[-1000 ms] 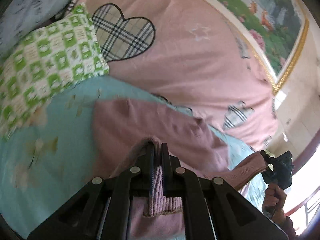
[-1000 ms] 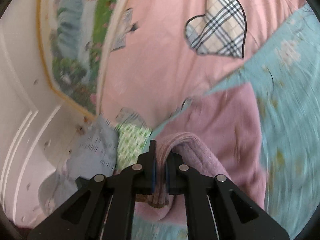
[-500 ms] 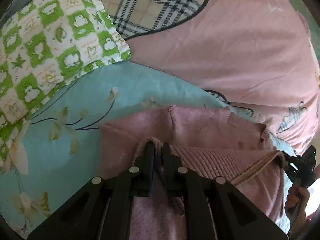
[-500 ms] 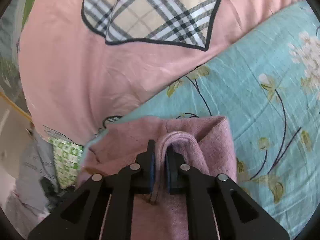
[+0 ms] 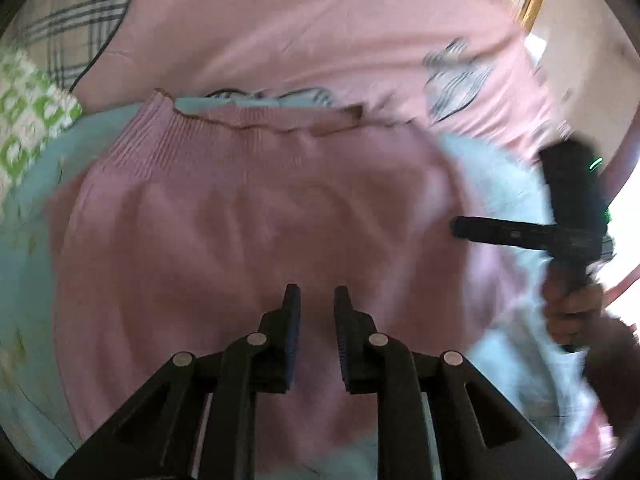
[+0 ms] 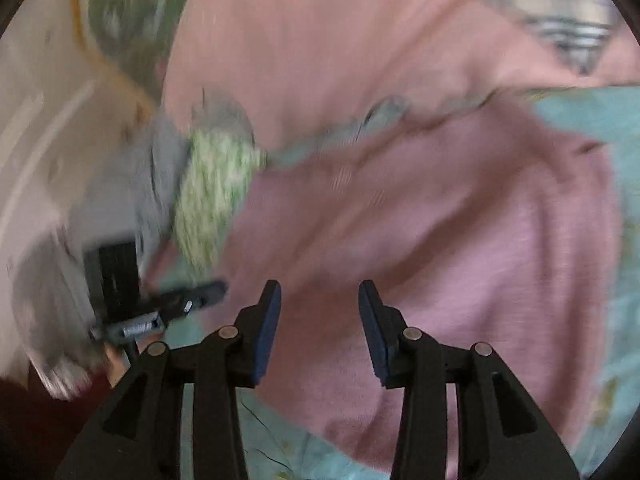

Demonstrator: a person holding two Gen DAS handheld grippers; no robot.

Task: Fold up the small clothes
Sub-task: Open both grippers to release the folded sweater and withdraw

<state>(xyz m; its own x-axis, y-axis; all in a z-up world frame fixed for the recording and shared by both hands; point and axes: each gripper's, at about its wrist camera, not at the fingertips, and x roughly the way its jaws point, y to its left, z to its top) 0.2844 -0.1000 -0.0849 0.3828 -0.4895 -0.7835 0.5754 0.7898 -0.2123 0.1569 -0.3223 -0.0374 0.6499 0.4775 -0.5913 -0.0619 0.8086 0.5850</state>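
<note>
A pink knitted garment (image 5: pixel 256 220) lies folded on the light blue floral sheet (image 5: pixel 24 264), its ribbed hem (image 5: pixel 248 124) at the far side. My left gripper (image 5: pixel 317 296) is open and empty just above the garment's near part. My right gripper (image 6: pixel 319 292) is open and empty over the same garment (image 6: pixel 460 264). In the left wrist view the right gripper (image 5: pixel 520 234) shows at the garment's right edge, held by a hand. In the right wrist view the left gripper (image 6: pixel 176 304) shows at the left. Both views are motion-blurred.
A pink quilt (image 5: pixel 320 32) with plaid heart patches lies beyond the garment. A green and white checked cloth (image 5: pixel 28 120) sits at the left, also in the right wrist view (image 6: pixel 216 188). A wall (image 6: pixel 36 100) with a framed picture stands behind the bed.
Both grippers were shut on the pink garment's hem and carried it over and down. Now both have opened, let go and drawn back; the garment lies folded on the sheet.
</note>
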